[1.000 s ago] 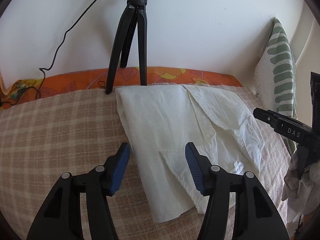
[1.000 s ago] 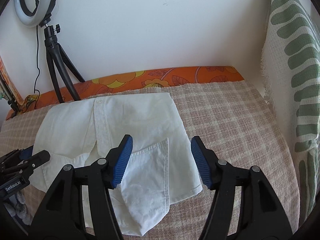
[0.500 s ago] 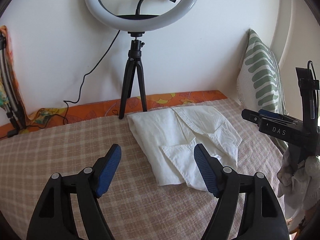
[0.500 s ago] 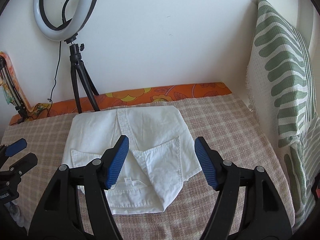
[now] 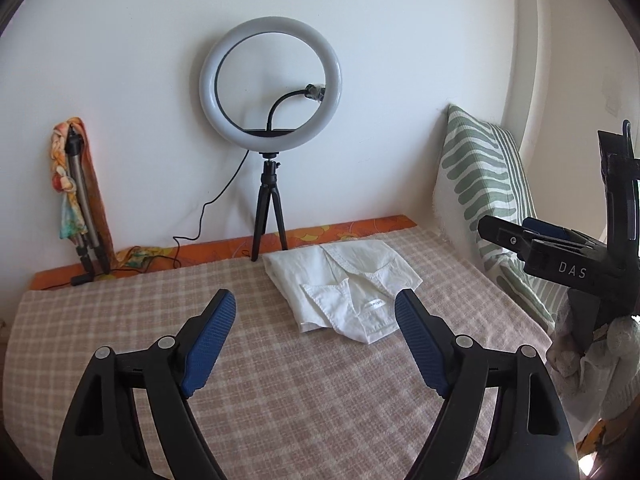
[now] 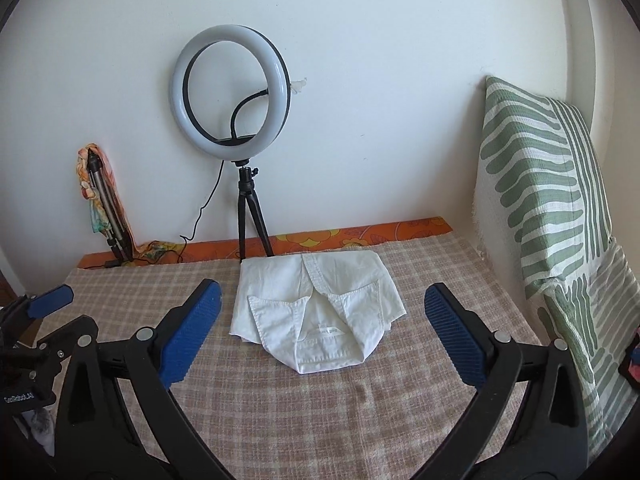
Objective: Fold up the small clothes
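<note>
A small white shirt (image 5: 348, 288) lies folded into a compact bundle on the checked bedspread (image 5: 280, 380), collar side toward me; it also shows in the right wrist view (image 6: 320, 304). My left gripper (image 5: 316, 340) is open and empty, held back above the near part of the bed. My right gripper (image 6: 320, 332) is open and empty, also held back from the shirt. The right gripper shows at the right edge of the left wrist view (image 5: 560, 252); the left gripper shows at the left edge of the right wrist view (image 6: 32, 320).
A ring light on a black tripod (image 5: 270, 208) stands at the wall behind the shirt. A folded tripod wrapped in cloth (image 5: 80, 200) leans at the back left. A green-patterned pillow (image 6: 552, 208) stands along the right side. An orange sheet edge (image 6: 360, 236) runs along the wall.
Both grippers have pulled back and up from the shirt, so it looks smaller and farther away. The shirt lies still, folded.
</note>
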A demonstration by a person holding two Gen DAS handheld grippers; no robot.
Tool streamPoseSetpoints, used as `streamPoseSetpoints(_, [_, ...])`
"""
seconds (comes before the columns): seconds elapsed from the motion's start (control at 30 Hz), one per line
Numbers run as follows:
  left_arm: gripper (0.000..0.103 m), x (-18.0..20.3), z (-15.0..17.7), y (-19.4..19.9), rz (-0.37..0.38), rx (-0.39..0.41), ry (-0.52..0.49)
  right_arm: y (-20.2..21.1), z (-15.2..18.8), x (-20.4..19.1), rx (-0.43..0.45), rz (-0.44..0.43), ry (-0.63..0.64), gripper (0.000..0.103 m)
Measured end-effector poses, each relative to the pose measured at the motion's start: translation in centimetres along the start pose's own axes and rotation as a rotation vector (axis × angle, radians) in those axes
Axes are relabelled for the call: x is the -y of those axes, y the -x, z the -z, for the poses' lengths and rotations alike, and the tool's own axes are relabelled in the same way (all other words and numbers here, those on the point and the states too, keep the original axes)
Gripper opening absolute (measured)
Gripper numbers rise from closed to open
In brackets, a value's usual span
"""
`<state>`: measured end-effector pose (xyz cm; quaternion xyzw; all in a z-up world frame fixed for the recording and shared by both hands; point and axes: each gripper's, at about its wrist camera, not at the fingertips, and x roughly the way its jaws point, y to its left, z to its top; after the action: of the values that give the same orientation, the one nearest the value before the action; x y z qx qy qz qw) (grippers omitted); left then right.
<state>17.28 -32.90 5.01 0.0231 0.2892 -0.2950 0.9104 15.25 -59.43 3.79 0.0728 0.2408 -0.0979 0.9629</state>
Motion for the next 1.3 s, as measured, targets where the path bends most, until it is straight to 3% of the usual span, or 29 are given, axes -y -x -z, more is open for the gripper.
streamPoseSetpoints(0.33, [0.085, 1.1, 3.5, 4.4, -0.017, 0.029, -0.037, 4.6, 3.9, -2.4, -0.028, 0.016, 0.03, 0.103])
streamPoseSetpoints(0.6, [0.094, 1.0, 6.3, 6.8, -0.098, 0.02, -0.022, 8.7, 8.2, -2.4, -0.015, 0.065, -0.069, 0.103])
streamPoseSetpoints(0.67, [0.102, 1.1, 7.1, 7.8, -0.12, 0.034, -0.027, 9.9, 9.2, -2.2, -0.004, 0.076, -0.105, 0.103])
streamPoseSetpoints(1.07, [0.102, 1.1, 11.2, 10.8, -0.146, -0.005, -0.015, 14.3, 13.5, -3.1, 0.029, 0.171, -0.146, 0.103])
streamPoseSetpoints(1.3, [0.102, 0.8, 11.9, 11.7, -0.156, -0.005, -0.006, 15.3, 13.7, -4.0, 0.048, 0.177, -0.127, 0.103])
